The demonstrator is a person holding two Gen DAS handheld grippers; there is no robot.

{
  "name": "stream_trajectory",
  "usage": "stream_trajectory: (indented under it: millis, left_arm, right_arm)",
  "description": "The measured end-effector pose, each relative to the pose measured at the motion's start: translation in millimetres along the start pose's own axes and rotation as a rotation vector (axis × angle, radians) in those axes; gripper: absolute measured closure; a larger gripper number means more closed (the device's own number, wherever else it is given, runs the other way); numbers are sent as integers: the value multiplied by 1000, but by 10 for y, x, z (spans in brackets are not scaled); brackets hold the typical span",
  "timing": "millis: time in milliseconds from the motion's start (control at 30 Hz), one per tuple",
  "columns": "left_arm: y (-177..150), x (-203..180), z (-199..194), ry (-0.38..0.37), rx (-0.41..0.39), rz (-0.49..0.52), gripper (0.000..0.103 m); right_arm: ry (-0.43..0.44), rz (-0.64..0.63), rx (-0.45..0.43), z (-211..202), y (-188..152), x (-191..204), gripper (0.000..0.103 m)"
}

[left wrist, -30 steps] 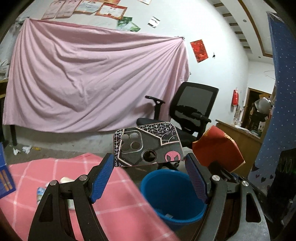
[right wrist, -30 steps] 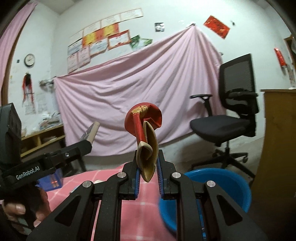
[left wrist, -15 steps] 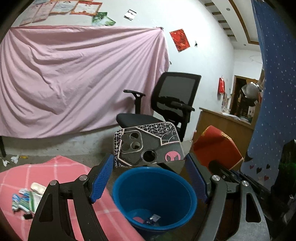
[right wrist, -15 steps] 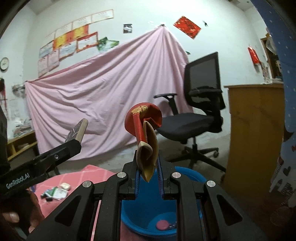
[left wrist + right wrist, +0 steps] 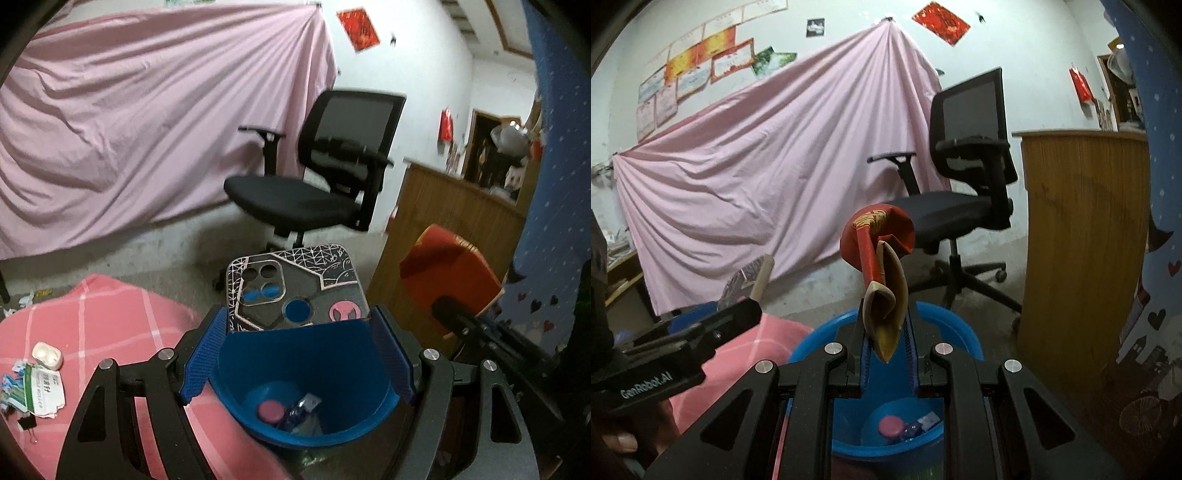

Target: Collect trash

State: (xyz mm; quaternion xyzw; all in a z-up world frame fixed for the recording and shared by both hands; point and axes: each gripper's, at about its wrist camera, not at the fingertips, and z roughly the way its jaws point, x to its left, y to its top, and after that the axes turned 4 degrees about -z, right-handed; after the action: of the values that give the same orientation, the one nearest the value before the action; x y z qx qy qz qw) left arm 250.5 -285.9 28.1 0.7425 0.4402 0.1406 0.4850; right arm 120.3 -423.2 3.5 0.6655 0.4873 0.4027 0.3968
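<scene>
Left wrist view first: the left gripper [image 5: 297, 354] has its jaws spread wide and clamped on the two long edges of a phone case [image 5: 295, 286], dark with white web lines and a pink round badge. It's held flat, sticking out over the blue bucket [image 5: 376, 400], which I'd guess is so that letting go drops it straight in.

The right gripper [image 5: 886, 354] is squeezed nearly shut on a folded red envelope [image 5: 882, 254] with a tan inside, standing upright between the blue pads. It also sits right above the bucket, so both pieces look lined up for a drop.

In the bucket there's already a pink round lid and some wrappers. More trash is left on the pink checked cloth [image 5: 110, 314] beside it: a white earbud case [image 5: 47, 355], a label card [image 5: 42, 391] and a binder clip [image 5: 27, 424].

Readable text: "GenRobot.AI" on the left gripper's body in the right wrist view. The card has "ROLLER" on it, I think; the rest is too small.
</scene>
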Motion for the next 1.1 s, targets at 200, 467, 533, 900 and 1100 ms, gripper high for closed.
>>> stream_trajectory:
  millis: [200,467,533,900,1100]
  left_arm:
    - [-103,64,291,9,132,-30,30]
    - [-201,224,536,9,267,-114,28]
    - [-192,266,548,9,282,-128,28]
    - [-104,457,336,35,272,-181,27]
    - [-170,518,101,75,236,-186,23]
  right_arm:
    - [-2,36,76,182,-52,-76,88]
    - [-12,42,163,391,-126,-88,83]
    - [-8,46,183,439,-141,-90,82]
    - [-10,31,197,452,-145,-78,73]
    - [3,21,159,351,-96,-41,59]
